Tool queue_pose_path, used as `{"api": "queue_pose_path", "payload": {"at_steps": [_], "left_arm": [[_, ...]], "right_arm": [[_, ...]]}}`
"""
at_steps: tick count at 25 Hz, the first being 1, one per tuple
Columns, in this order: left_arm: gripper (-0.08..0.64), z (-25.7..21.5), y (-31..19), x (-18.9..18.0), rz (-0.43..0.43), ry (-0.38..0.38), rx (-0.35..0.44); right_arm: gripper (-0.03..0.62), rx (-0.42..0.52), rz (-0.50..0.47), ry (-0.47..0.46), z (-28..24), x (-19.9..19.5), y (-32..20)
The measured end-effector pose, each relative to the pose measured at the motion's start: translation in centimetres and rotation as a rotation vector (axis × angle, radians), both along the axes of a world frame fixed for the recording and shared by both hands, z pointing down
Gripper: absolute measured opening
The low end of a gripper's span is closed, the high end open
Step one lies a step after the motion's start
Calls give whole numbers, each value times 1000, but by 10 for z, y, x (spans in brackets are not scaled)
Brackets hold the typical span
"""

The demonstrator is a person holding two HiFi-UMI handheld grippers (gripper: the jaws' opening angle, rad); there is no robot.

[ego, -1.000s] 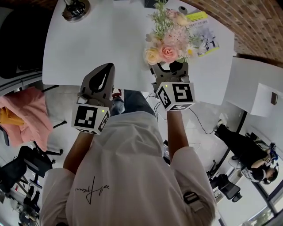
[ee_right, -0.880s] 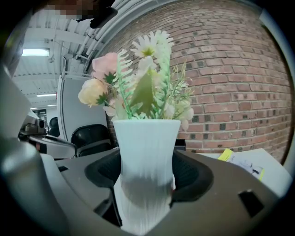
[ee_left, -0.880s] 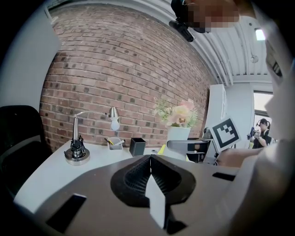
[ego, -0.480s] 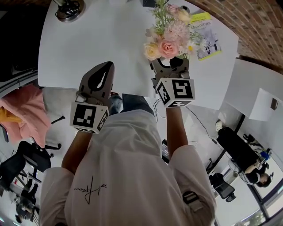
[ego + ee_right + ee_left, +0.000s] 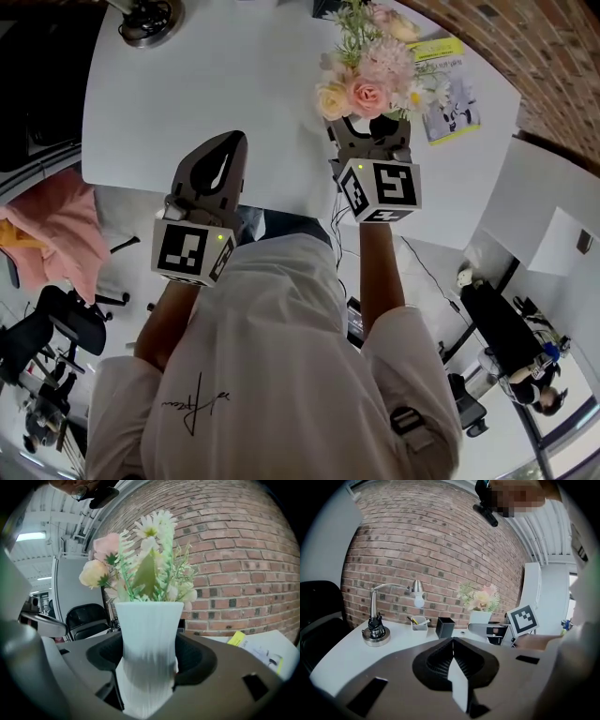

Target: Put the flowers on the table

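Note:
A white ribbed vase (image 5: 149, 648) holds a bunch of pink, cream and white flowers (image 5: 368, 77) with green sprigs (image 5: 145, 569). My right gripper (image 5: 368, 141) is shut on the vase and holds it upright over the near edge of the white table (image 5: 225, 84). From the head view the blooms hide the vase. My left gripper (image 5: 220, 159) hovers at the table's near edge, left of the flowers, jaws shut with nothing between them (image 5: 452, 660). In the left gripper view the vase (image 5: 480, 617) and flowers (image 5: 480, 598) show to the right.
A desk lamp on a round metal base (image 5: 375, 632), a pen cup (image 5: 419, 623) and a black box (image 5: 445, 626) stand at the table's far side by the brick wall. A yellow-edged leaflet (image 5: 445, 80) lies right of the flowers. Chairs and a pink cloth (image 5: 52, 234) are at left.
My right gripper has carried the vase of flowers a little forward and to the right over the table. The left gripper has stayed about where it was.

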State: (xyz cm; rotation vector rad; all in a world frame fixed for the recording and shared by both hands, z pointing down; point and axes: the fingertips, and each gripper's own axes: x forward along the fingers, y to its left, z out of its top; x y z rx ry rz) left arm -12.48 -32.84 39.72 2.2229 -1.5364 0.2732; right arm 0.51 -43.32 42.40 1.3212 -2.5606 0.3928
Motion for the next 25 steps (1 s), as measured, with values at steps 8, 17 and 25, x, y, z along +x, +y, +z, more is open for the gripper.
{"api": "queue_pose_path", "payload": {"at_steps": [8,17,25], "left_arm": [[5,7,-15,7,-21,-7,-16],[5,14,-23,18,-27,-16,-35],[5,19,-22,23,-20,-23,-50]], "right_arm": [[339,21,-22,1,8,0,-23],[339,76,-28,3,11,0,-38],[339,153,-53,28,11,-5,-31]]}}
